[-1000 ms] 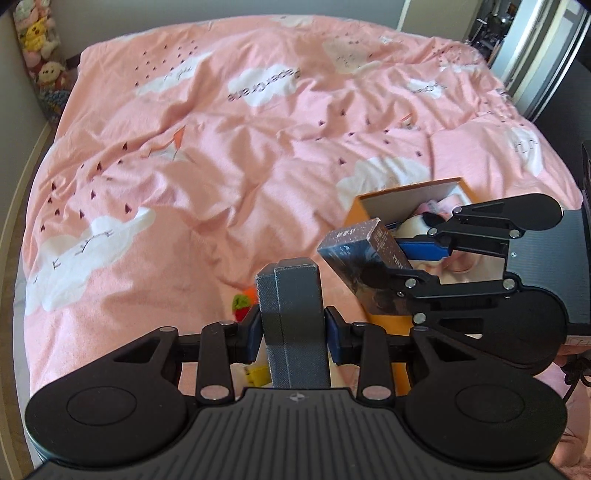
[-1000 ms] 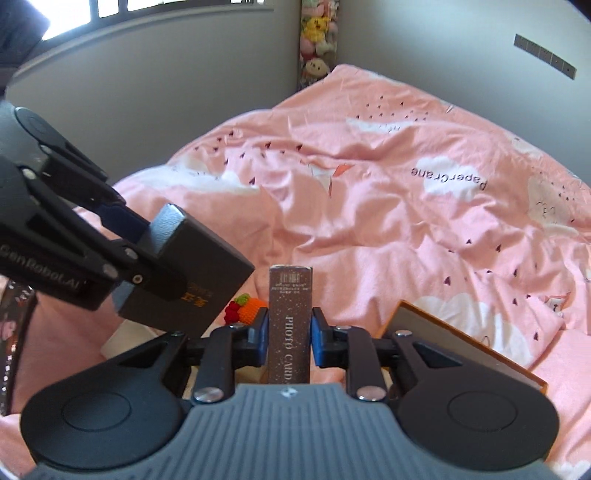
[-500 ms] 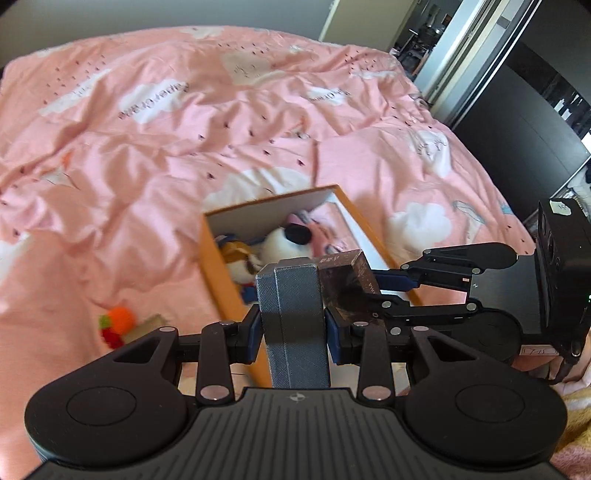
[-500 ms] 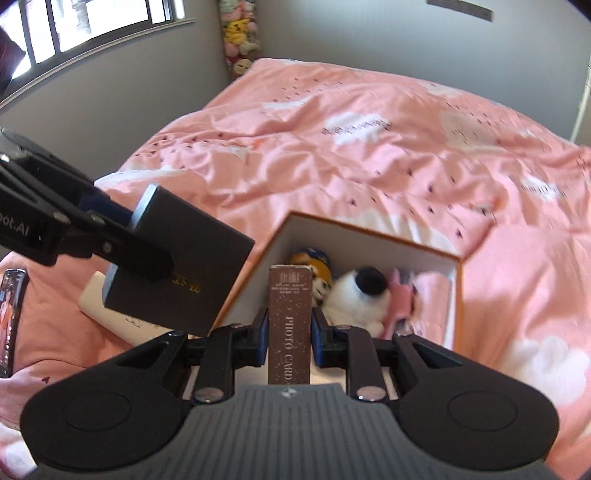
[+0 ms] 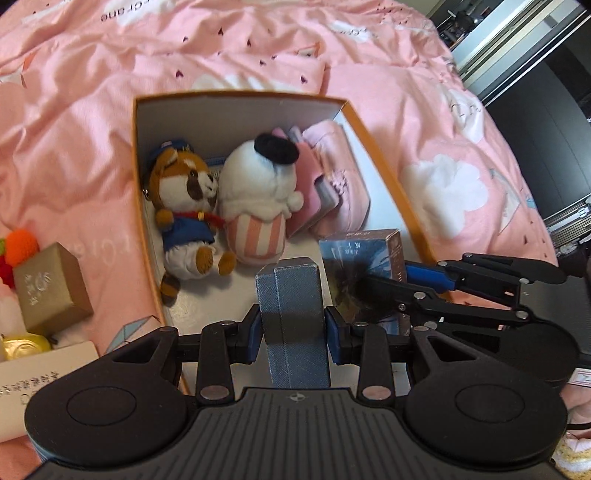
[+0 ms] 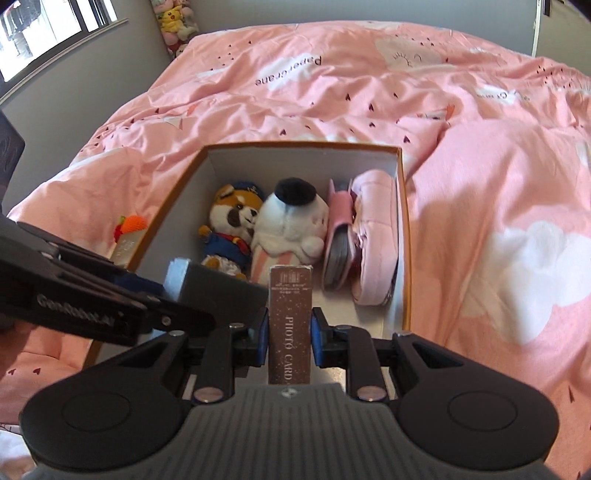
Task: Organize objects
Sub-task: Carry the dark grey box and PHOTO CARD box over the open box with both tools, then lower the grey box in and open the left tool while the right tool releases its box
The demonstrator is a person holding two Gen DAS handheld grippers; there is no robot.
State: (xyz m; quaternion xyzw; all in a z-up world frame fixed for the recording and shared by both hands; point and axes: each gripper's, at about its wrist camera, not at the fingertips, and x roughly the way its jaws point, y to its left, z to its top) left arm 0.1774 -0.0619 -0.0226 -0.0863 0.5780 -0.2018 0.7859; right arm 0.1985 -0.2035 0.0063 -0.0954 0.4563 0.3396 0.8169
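An open orange box [image 5: 373, 144] [image 6: 404, 236] lies on the pink bed. Inside are a raccoon plush [image 5: 184, 206] [image 6: 232, 225], a white plush [image 5: 258, 192] [image 6: 291, 221] and pink pouches [image 5: 340, 177] [image 6: 373, 229]. My left gripper [image 5: 293, 328] is shut on a grey-blue box [image 5: 295, 317] [image 6: 210, 291], held over the box's near end. My right gripper [image 6: 288, 332] is shut on a brown photo card box [image 6: 290, 325] [image 5: 362, 266], also over the near end, right beside the left one.
Left of the orange box lie a gold box [image 5: 51, 284] [image 6: 125, 247], an orange knitted toy [image 5: 22, 247] [image 6: 131, 223], a gold can [image 5: 22, 347] and a white box [image 5: 37, 380]. Plush toys [image 6: 173, 26] sit by the wall. Dark cabinets [image 5: 546, 122] stand right.
Both grippers have swung from above the bedspread to over the open orange box and come lower and closer to it, each still holding its box.
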